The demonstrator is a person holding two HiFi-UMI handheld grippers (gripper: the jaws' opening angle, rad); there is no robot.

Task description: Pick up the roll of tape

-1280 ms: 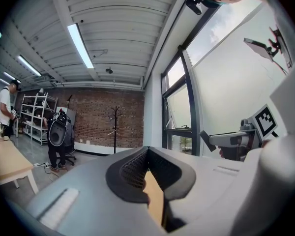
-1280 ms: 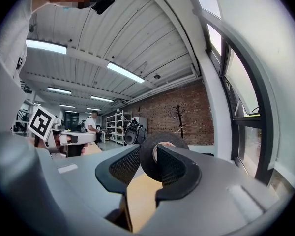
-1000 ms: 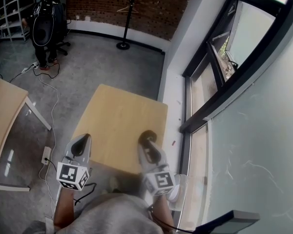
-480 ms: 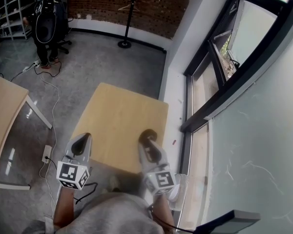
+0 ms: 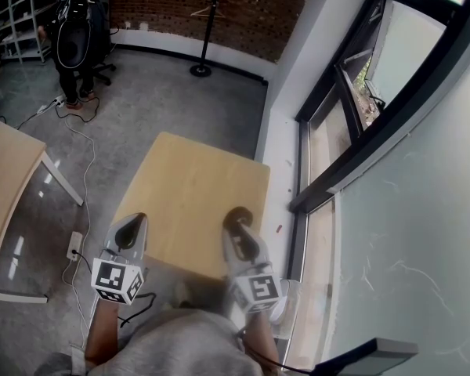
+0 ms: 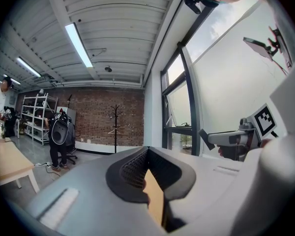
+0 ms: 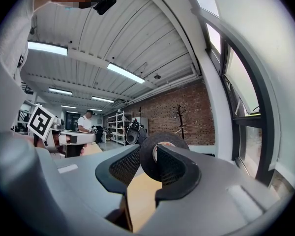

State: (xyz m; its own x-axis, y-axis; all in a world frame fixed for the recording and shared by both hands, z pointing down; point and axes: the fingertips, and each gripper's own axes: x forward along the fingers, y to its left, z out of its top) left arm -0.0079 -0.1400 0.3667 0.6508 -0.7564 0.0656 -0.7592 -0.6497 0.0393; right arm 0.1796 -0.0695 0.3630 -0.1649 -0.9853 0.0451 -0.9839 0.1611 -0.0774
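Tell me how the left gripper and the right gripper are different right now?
The right gripper is clamped on the black roll of tape; the left gripper holds nothing. The right gripper's jaws stand apart around the roll; the left gripper's jaws meet at their tips. Both are grey, carry a marker cube and point level at the near edge of the wooden table.

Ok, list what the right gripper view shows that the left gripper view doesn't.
Only the right gripper view: the black roll of tape, clamped upright between the right tongs.
Only the left gripper view: the left tongs, tips together with nothing between them.
Both: the brick wall, the coat stand in front of it, and the wooden table showing below the tongs.
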